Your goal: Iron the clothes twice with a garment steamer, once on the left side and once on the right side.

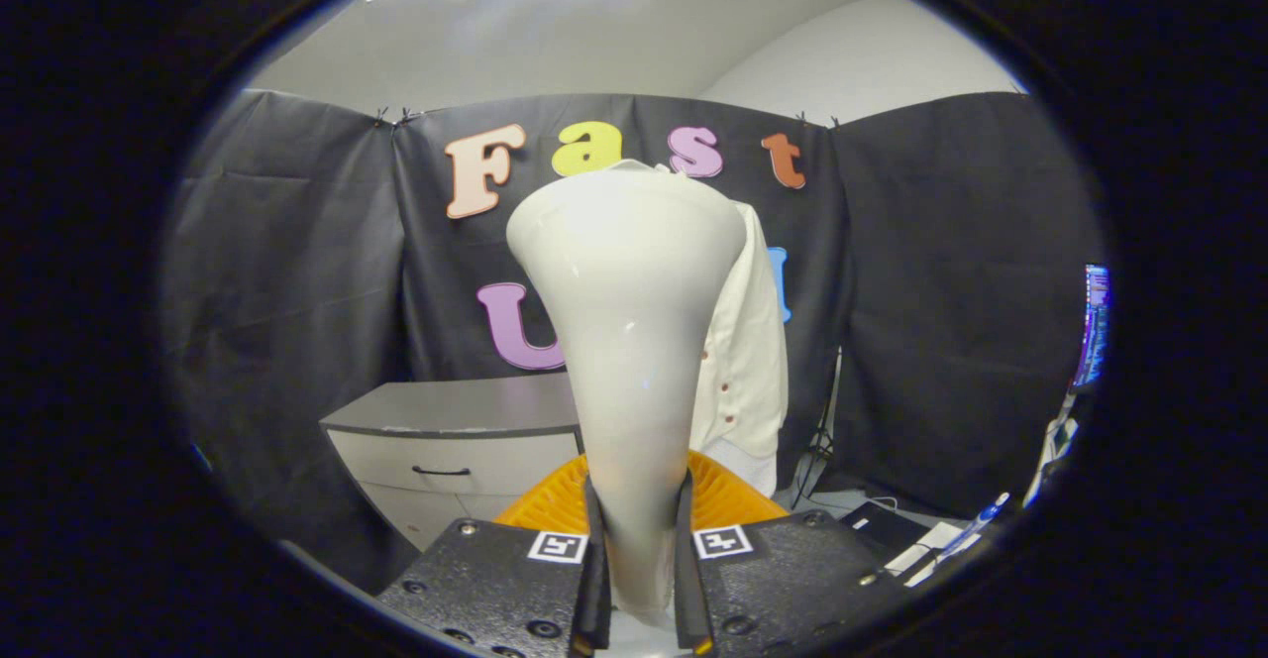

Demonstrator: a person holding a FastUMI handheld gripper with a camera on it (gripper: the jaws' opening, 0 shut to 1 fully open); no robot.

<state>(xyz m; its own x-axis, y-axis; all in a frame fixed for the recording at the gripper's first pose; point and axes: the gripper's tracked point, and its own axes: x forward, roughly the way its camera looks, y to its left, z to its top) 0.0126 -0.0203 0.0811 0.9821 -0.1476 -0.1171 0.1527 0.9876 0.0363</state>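
Observation:
A white garment steamer (634, 341) stands upright between my fingers, its handle narrow at the bottom and its head flaring wide at the top. My gripper (639, 549) is shut on the steamer's handle, with both fingers pressing its sides. Behind the steamer hangs a cream buttoned shirt (748, 361), mostly hidden by the steamer's head; its right side and a row of small buttons show. The steamer's head is close in front of the shirt, and whether they touch cannot be told.
A grey cabinet (451, 440) with a drawer handle stands to the left beyond the fingers. An orange ribbed object (723, 499) lies just behind the steamer's handle. To the right are a black stand (822, 440), papers, a pen (976, 519) and a lit screen (1093, 326).

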